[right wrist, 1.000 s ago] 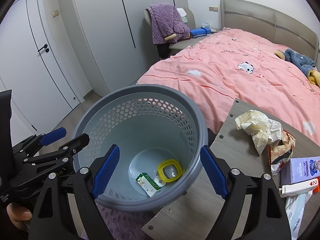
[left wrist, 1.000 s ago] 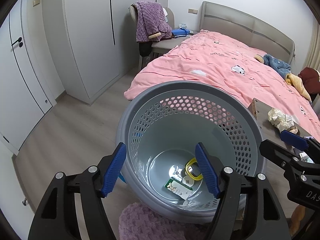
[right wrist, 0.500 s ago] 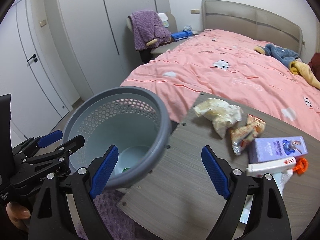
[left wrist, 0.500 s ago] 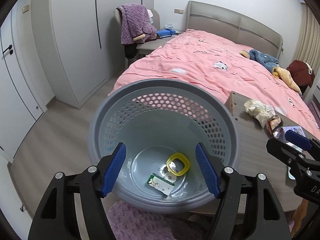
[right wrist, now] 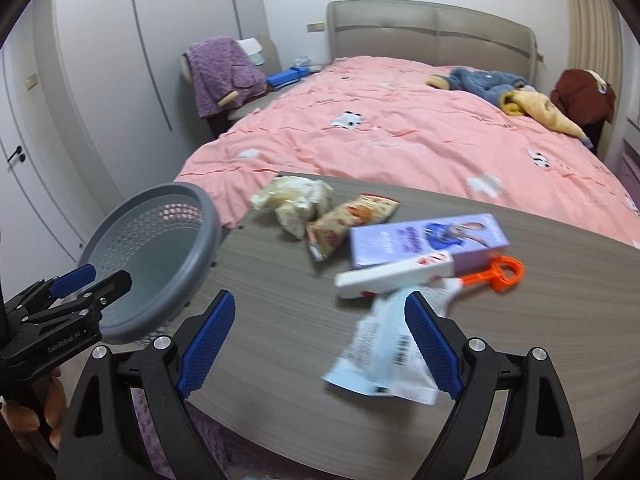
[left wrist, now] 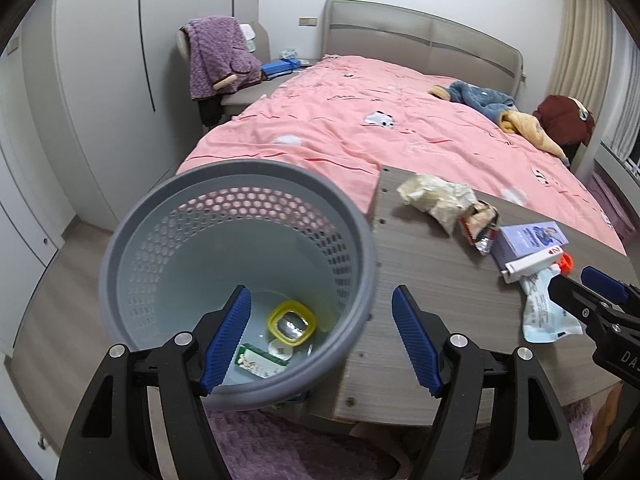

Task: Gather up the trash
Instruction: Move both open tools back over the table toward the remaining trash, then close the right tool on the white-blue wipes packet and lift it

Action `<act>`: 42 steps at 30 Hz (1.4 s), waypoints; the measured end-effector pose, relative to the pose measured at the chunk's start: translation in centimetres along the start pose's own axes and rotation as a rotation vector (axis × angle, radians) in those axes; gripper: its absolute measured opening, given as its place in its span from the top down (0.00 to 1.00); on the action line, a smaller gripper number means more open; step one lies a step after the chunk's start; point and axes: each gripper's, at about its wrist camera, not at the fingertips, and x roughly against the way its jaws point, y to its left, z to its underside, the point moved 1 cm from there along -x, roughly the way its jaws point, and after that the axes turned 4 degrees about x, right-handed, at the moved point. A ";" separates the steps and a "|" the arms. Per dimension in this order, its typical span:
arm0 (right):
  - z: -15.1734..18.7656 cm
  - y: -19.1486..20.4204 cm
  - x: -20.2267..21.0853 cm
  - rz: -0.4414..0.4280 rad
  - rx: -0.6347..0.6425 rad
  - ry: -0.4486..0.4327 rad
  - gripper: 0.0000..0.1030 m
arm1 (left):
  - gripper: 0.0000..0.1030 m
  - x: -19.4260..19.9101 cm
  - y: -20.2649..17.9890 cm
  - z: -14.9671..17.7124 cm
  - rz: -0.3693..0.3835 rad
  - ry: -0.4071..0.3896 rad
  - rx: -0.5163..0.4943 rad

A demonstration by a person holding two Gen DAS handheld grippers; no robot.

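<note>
Bin: the grey perforated waste basket stands at the left, against the bench's left edge; a yellow-rimmed lid and a small green-and-white carton lie at its bottom.
Left tongs: my left tongs are apart and empty, one pad over the basket's mouth, the other over the bench.
Trash, left to right: a crumpled cream paper wad, a torn snack wrapper, a lilac box with a white tube lying against it, an orange plastic ring-handled piece, and nearest me a pale blue-white plastic pouch.
Right tongs: my right tongs are apart and empty; the pouch lies by the right pad, not pinched.
Risk one: the pouch is thin and flat, so I judge the pads could slide over it or push it off the near edge.
Risk two: a close at the pouch's far end might catch the orange piece or the tube as well.
Risk three: my left tongs sit close to the basket's rim; a swing could knock it over.
Change: a second ago both tongs hung over the basket; both views have since swung right, the bench and its litter now fill the right view, and the right tongs stand a little wider.
</note>
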 end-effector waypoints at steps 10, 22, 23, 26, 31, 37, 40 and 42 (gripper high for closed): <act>2.0 -5.5 -0.8 0.054 -0.099 0.051 0.17 | 0.32 -0.7 -5.3 0.7 0.033 0.031 -0.085; 1.9 -6.4 -4.5 0.034 -0.142 0.144 0.17 | 0.32 -2.2 -7.1 0.6 0.038 0.064 -0.114; 1.9 -6.4 -4.8 0.031 -0.145 0.150 0.17 | 0.32 -2.3 -7.0 0.6 0.038 0.067 -0.113; 2.0 -6.3 -5.5 0.030 -0.146 0.169 0.17 | 0.32 -2.7 -6.9 0.5 0.035 0.074 -0.109; 2.1 -6.1 -6.0 0.030 -0.144 0.176 0.21 | 0.32 -2.8 -6.7 0.4 0.039 0.078 -0.103; 2.2 -6.0 -5.6 0.033 -0.125 0.170 0.41 | 0.32 -2.5 -6.9 0.5 0.044 0.074 -0.104; 2.4 -6.1 -5.1 0.022 -0.126 0.166 0.42 | 0.32 -2.2 -7.1 0.6 0.046 0.068 -0.108; 2.6 -6.3 -4.6 0.015 -0.126 0.162 0.43 | 0.32 -1.9 -7.2 0.6 0.050 0.064 -0.111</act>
